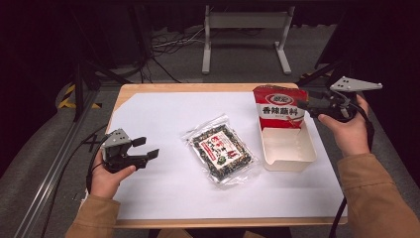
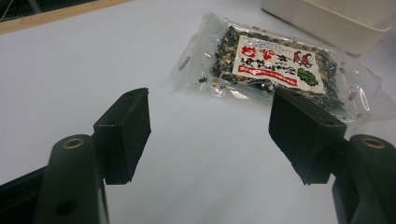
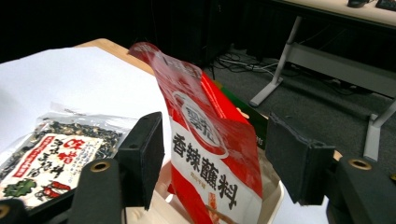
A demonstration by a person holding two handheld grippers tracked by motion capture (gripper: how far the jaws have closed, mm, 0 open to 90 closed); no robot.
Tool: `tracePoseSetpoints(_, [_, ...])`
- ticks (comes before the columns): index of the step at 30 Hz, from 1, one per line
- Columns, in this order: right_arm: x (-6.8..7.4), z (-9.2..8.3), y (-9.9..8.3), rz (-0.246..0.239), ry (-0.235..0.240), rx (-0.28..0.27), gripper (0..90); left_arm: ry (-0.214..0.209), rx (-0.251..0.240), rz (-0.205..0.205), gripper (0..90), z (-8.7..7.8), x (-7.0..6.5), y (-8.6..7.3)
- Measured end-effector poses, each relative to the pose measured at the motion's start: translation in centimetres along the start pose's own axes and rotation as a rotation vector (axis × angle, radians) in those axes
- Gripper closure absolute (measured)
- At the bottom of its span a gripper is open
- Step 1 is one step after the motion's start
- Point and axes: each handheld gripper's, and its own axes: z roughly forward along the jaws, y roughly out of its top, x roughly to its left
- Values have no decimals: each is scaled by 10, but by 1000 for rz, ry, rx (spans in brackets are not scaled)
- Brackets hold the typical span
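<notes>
Left gripper (image 1: 140,149): held low at the near left over the white sheet (image 1: 163,193), jaws apart with nothing between them, aimed at the clear packet (image 2: 275,70) of dark mixed grains, red-and-white label, lying flat mid-table. Right gripper (image 3: 212,161): raised at the far right, jaws apart on either side of the red pouch (image 3: 210,154) without pressing it. Pouch printed 香辣蘸料, standing upright in the white tray's (image 1: 289,163) far end.
</notes>
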Motion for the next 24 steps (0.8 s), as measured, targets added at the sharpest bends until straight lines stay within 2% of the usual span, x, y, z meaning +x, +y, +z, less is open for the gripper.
tracePoseSetpoints(2, [2, -5, -2, 6, 19, -7, 446, -5, -5, 8, 300, 0, -1, 2])
tracePoseSetpoints(8, [10, -20, -7, 9, 34, -30, 444, -25, -24, 12, 298, -1, -8, 5])
tracePoseSetpoints(16, [30, -35, -14, 24, 103, -61, 444, -31, -33, -3, 293, -1, -14, 11])
tracePoseSetpoints(19, [38, -38, -16, 17, 120, -58, 448, -21, -34, -15, 292, 1, -17, 15])
tracePoseSetpoints(22, [43, -38, -17, 12, 133, -61, 449, -7, -33, -5, 301, 2, -19, 17])
tracePoseSetpoints(23, [47, -38, -18, 9, 139, -65, 449, 16, -27, 14, 301, 3, -19, 18])
tracePoseSetpoints(24, [52, -38, -20, 6, 148, -68, 449, 24, -20, 16, 324, 4, -19, 19])
